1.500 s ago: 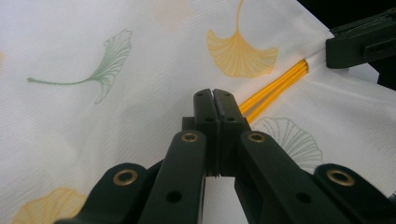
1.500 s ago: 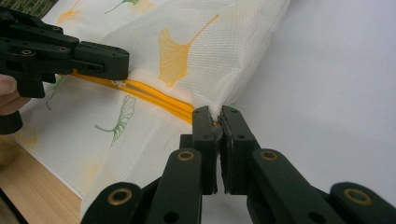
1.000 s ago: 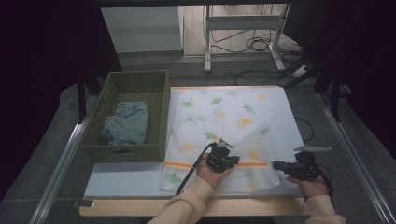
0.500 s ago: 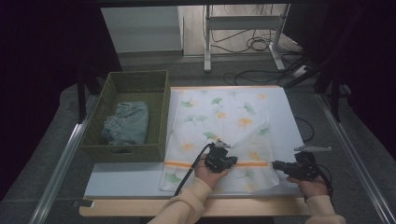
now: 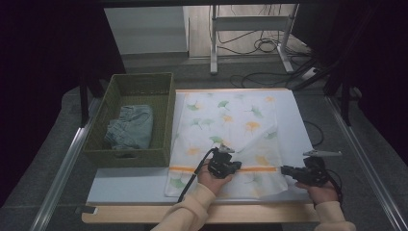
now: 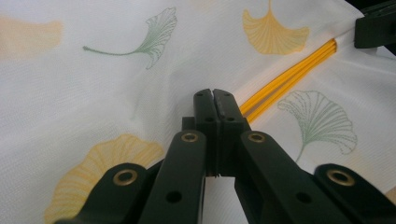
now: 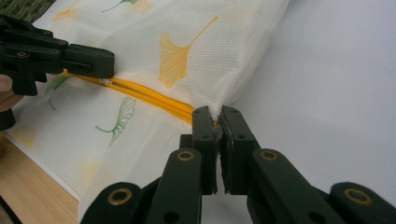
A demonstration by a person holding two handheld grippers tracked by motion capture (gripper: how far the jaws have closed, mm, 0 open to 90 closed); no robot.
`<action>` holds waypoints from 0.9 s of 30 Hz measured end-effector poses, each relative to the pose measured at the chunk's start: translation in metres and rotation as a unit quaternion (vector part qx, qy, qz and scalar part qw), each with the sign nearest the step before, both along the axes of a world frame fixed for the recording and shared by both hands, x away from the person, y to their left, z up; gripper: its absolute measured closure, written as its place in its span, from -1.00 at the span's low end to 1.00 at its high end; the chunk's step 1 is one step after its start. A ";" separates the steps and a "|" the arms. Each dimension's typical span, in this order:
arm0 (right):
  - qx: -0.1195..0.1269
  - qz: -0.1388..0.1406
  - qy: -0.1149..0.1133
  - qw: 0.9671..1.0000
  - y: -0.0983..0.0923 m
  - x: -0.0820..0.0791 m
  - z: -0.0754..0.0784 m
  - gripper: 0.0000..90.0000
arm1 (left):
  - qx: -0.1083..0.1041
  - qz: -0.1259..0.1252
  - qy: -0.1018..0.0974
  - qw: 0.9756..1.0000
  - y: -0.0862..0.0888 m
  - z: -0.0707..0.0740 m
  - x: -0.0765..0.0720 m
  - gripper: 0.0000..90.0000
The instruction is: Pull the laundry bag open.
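A white cloth (image 5: 226, 115) printed with green and yellow ginkgo leaves and an orange stripe lies spread on a white board (image 5: 293, 120). My left gripper (image 5: 237, 166) is shut on the cloth near the stripe at its near end; in the left gripper view the jaws (image 6: 215, 99) meet with fabric (image 6: 93, 93) pinched between them. My right gripper (image 5: 285, 170) is shut on the cloth's near right edge. In the right gripper view its tips (image 7: 215, 115) clamp the folded edge of the cloth (image 7: 196, 42) where the stripe ends, with the left gripper (image 7: 105, 63) farther along the stripe.
A green woven basket (image 5: 142, 77) stands left of the board with a folded blue-grey garment (image 5: 130, 127) inside. The table's wooden front edge (image 5: 144, 214) runs just behind my hands. Cables and metal stand legs (image 5: 250, 43) lie on the floor beyond the table.
A diagonal crease has risen in the cloth's right part, running from the left gripper toward the far right. Both hands have barely shifted.
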State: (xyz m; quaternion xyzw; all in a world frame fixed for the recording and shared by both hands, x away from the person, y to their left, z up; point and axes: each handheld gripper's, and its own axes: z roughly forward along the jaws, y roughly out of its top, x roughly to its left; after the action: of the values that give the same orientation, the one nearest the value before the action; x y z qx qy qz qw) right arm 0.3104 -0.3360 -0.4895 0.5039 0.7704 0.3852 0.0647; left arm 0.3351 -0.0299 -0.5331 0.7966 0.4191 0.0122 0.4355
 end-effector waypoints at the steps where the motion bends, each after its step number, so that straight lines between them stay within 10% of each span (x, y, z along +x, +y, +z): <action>1: 0.000 0.000 0.000 1.000 0.000 0.000 0.000 0.90 | 0.000 0.000 -0.001 1.000 0.001 0.000 0.000 1.00; 27: 0.000 -0.005 0.000 1.000 -0.001 0.000 -0.001 0.90 | 0.001 0.022 -0.002 1.000 0.025 0.000 -0.003 1.00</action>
State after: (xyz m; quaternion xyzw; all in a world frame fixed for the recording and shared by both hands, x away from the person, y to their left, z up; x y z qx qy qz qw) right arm 0.3105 -0.3369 -0.4901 0.5083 0.7676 0.3847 0.0665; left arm 0.3321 -0.0046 -0.5328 0.7877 0.4355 0.0235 0.4351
